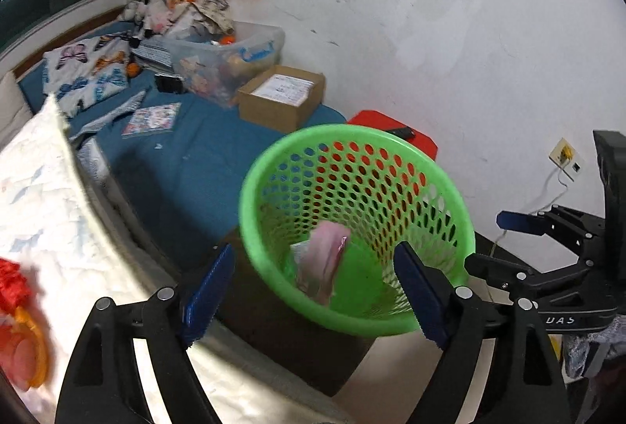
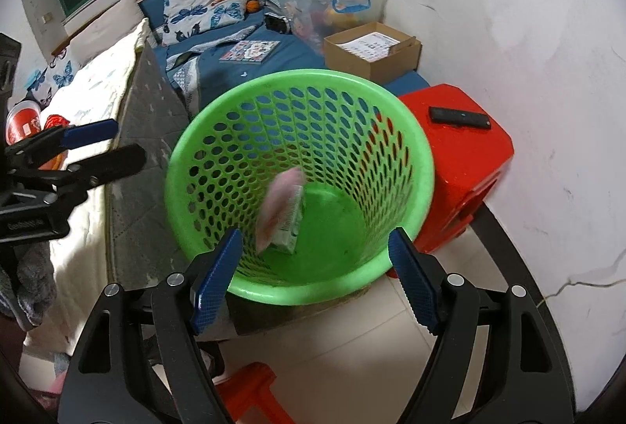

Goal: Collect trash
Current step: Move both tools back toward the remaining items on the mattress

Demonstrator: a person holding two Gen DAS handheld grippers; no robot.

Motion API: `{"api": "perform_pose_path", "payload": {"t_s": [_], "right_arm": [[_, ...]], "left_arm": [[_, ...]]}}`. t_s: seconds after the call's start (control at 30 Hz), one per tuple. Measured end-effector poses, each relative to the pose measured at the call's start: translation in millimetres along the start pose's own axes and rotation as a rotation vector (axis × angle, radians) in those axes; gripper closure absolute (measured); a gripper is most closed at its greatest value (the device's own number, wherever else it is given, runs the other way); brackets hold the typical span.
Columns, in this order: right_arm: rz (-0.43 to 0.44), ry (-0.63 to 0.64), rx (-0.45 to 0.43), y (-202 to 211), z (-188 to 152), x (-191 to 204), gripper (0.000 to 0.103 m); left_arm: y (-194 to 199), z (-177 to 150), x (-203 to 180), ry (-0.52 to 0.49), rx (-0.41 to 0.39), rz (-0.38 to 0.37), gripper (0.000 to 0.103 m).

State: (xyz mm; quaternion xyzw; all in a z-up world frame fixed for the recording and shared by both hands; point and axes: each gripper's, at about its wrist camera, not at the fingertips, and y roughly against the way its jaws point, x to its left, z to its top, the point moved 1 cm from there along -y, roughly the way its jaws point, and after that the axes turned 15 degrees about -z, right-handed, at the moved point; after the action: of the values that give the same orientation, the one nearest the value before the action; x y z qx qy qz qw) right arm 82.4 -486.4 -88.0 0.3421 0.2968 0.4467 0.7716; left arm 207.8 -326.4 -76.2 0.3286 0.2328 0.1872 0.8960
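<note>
Inside the green basket (image 2: 299,185) a pink wrapper (image 2: 279,206) and a small carton (image 2: 291,228) already lie, both the left gripper (image 1: 313,291) and the right gripper (image 2: 315,283) have open, empty jaws above it, and more rubbish probably waits on the bed (image 2: 219,75).

You're seeing even, fairly bright indoor light with soft shadows, heavy fisheye bending and black corners in both views, and motion blur smearing the pink wrapper (image 2: 281,204) mid-basket (image 2: 399,228).
</note>
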Motion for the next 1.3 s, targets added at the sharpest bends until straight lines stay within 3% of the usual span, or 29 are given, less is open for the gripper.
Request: {"api": "perform_pose_path", "payload": {"t_s": [0.27,0.47,1.03,1.3], "right_arm": [[0.052,0.057,-0.037,17,5,35,0.024],[0.109,0.102,-0.060,27,12,71,0.024],[0.372,0.386,-0.102,76,0,233,0.017],[0.459,0.509,-0.080,84,-11,306,0.016]], "left_arm": [[68,-22,12,0.061,-0.088,0.090,0.023],[119,-50,28,0.132,-0.126,0.200,0.023],[271,-146,97,0.375,-0.304,0.453,0.023],[307,-185,117,0.471,-0.344,0.513,0.023]]}}
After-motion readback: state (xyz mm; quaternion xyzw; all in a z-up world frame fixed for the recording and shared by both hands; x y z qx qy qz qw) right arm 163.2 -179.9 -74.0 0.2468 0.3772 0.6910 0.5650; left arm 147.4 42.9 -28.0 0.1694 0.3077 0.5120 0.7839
